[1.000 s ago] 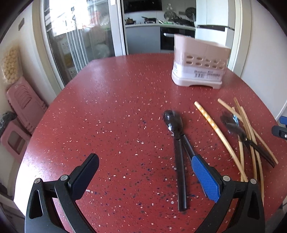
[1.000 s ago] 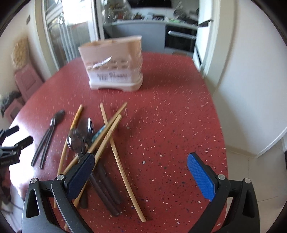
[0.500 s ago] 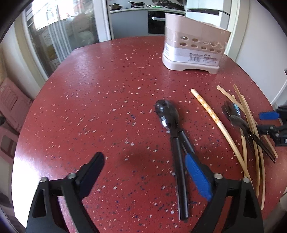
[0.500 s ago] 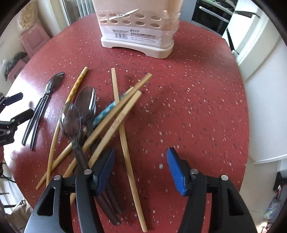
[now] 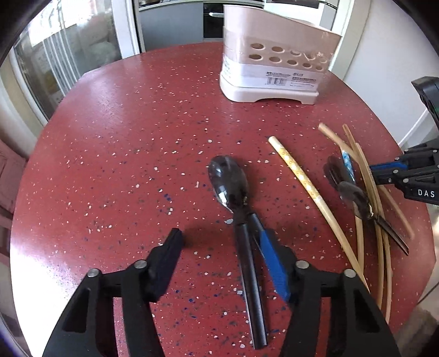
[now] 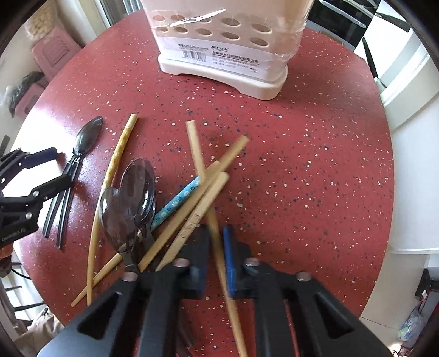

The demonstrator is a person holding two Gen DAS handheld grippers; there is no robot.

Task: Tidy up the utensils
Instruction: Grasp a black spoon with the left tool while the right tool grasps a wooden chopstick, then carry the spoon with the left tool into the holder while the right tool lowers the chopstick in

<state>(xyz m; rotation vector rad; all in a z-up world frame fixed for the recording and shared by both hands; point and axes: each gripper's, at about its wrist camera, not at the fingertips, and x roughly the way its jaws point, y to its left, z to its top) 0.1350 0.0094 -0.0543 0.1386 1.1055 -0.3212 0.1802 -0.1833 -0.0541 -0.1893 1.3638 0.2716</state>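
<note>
A pink utensil holder (image 5: 277, 68) stands at the far side of the red table (image 5: 123, 142); it also shows in the right wrist view (image 6: 227, 46). Two black spoons (image 5: 233, 197) lie together in front of my left gripper (image 5: 219, 247), which is open with its blue pad beside their handles. My right gripper (image 6: 215, 244) is shut on a long wooden chopstick (image 6: 204, 186). Beside it lies a pile of chopsticks (image 6: 197, 197) and two dark spoons (image 6: 129, 203).
A single patterned chopstick (image 5: 304, 184) lies between the spoons and the pile. The table's edge curves close on the right, by a white wall (image 6: 411, 164). Pink stools (image 6: 52, 55) stand on the floor at left. A kitchen counter (image 5: 170, 16) is behind.
Both grippers have moved forward and down toward the utensils. My right gripper has closed from open onto the long chopstick. My left gripper has narrowed a little around the black spoon handles.
</note>
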